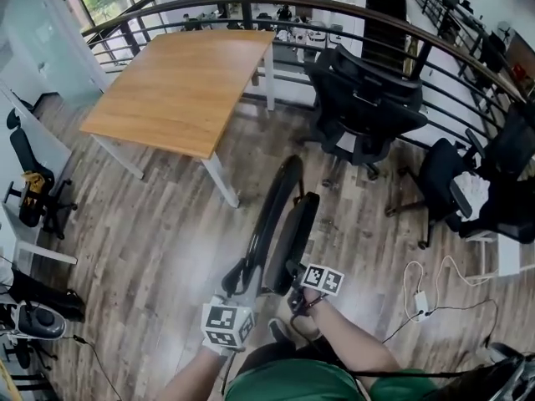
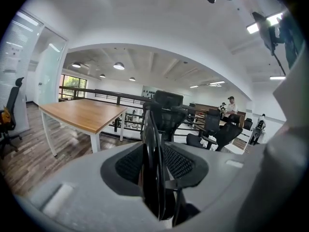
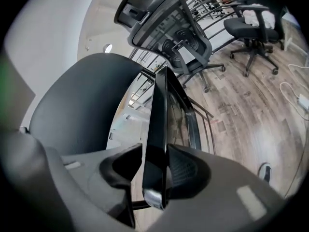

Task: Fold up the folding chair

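Observation:
The black folding chair stands on the wood floor right in front of me, its two flat panels nearly together and seen edge-on from above. My left gripper is shut on the near edge of the longer left panel, which runs between its pads as a thin black edge. My right gripper is shut on the near edge of the shorter right panel. In the right gripper view, the other panel looms broad and dark just to the left. The chair's legs are hidden below the panels.
A wooden table with white legs stands beyond the chair to the left. Black office chairs line the curved railing on the right. A cable with an adapter lies on the floor at right. Another chair is far left.

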